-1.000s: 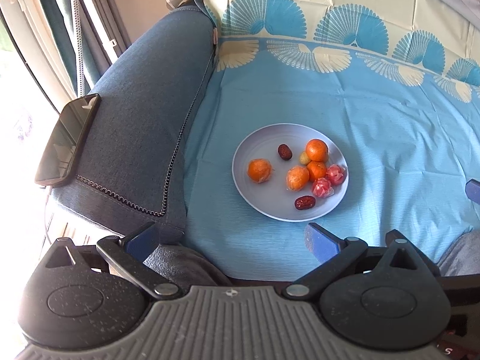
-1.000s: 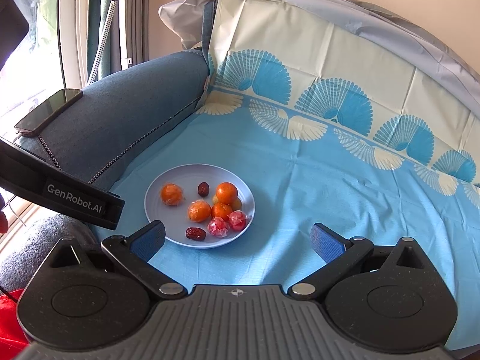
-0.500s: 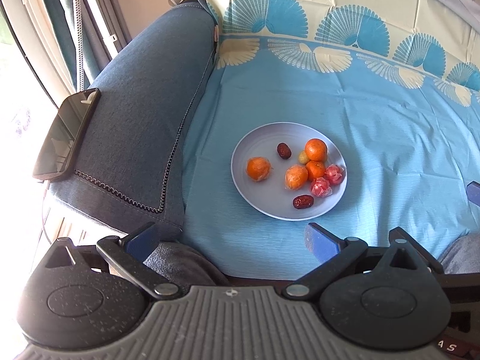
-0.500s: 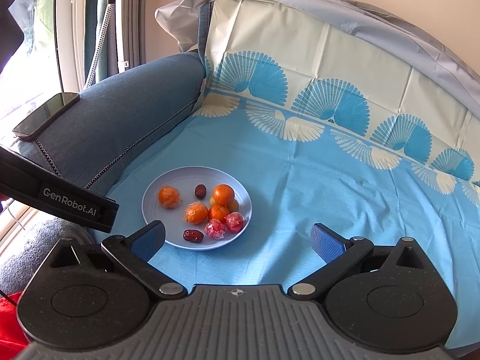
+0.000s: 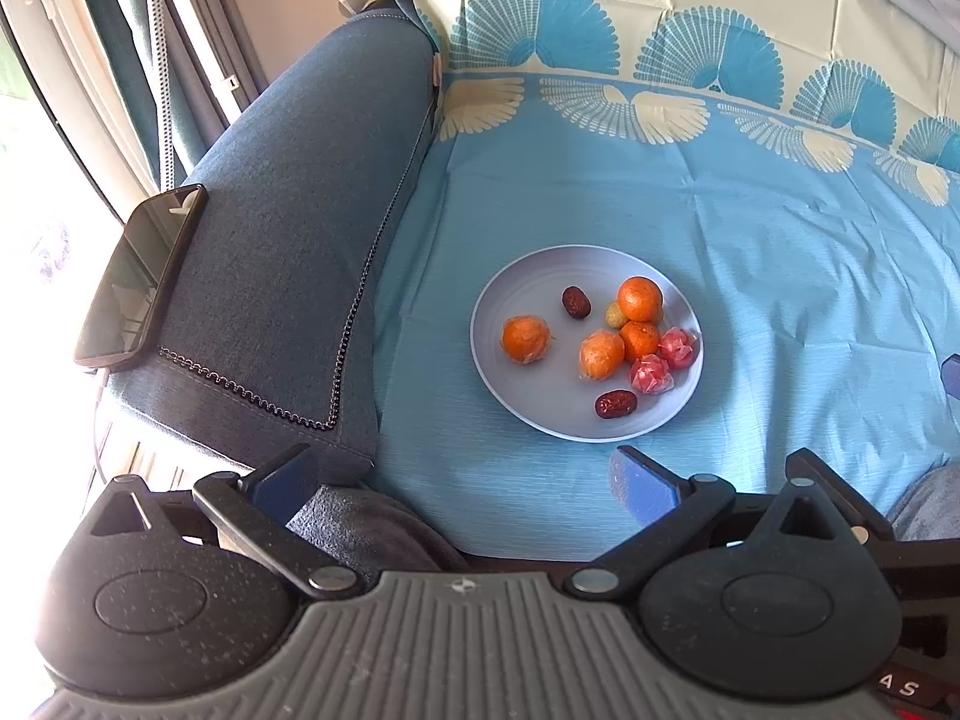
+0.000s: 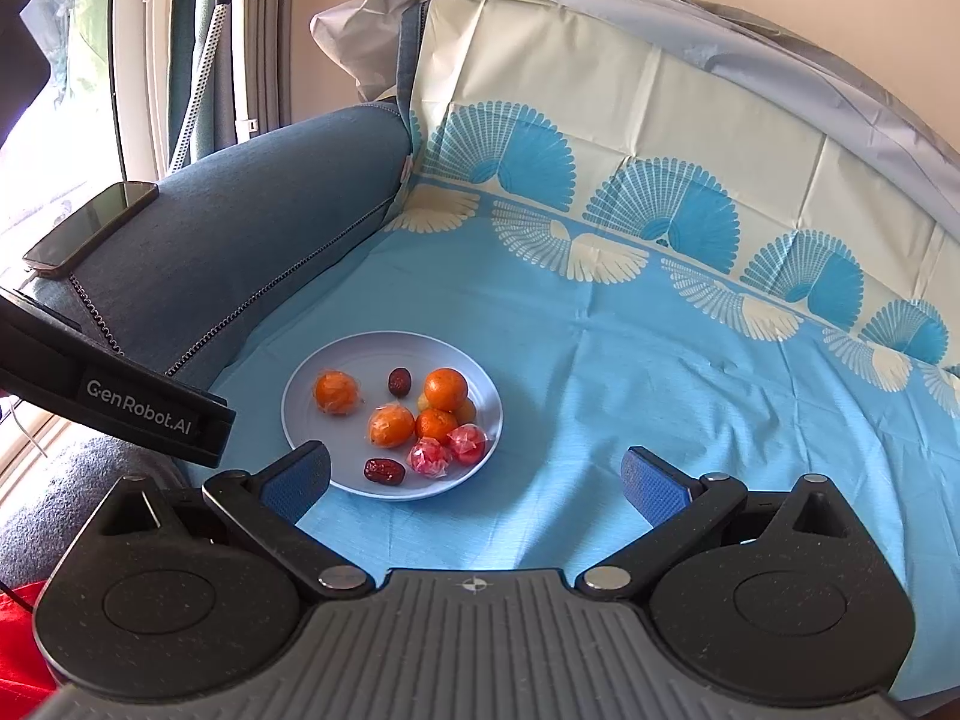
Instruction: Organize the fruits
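While the left wrist view looks down on the pale plate (image 5: 510, 324) sitting on the blue cloth (image 5: 750, 252) of the sofa seat, I see my left gripper (image 5: 462, 474) hanging short of the plate rim with its fingers spread wide and nothing between them. On the plate I count four orange citrus fruits (image 5: 640, 299), two of them in clear wrap, two dark red dates (image 5: 576, 302), two pink wrapped pieces (image 5: 650, 374) and one small yellowish fruit (image 5: 614, 314) tucked behind the top orange. A phone (image 5: 141, 276) lies on the armrest (image 5: 288, 228). All the fruit lies on the plate already, which fits either a sort about to happen or one finished. From the right wrist view, my right gripper (image 6: 474, 480) is also spread and empty, its left finger just over the near rim. Same counts here. If I pick, I'd come straight down on the lone wrapped orange (image 6: 336, 391), clear of its neighbours, and close gently so the wrap doesn't slip.
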A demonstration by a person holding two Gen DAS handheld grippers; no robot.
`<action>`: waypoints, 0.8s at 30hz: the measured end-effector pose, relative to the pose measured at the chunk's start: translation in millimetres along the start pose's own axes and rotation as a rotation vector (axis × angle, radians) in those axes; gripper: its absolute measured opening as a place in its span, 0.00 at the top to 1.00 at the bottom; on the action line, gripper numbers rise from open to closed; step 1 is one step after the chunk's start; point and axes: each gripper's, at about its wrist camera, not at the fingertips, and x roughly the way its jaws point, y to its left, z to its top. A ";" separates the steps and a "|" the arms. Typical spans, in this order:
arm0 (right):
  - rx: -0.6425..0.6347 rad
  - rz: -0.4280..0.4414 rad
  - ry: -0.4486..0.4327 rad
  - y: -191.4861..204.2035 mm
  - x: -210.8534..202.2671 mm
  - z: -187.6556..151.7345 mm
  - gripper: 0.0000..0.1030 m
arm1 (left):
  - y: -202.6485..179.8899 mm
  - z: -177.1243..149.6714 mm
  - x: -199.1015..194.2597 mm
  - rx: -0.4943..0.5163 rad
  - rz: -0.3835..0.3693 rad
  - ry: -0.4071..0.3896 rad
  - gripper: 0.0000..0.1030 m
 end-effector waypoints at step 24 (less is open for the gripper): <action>-0.022 0.003 0.002 3.5 -0.8 -1.0 0.01 | 1.9 -1.6 0.9 0.012 0.008 -0.011 0.00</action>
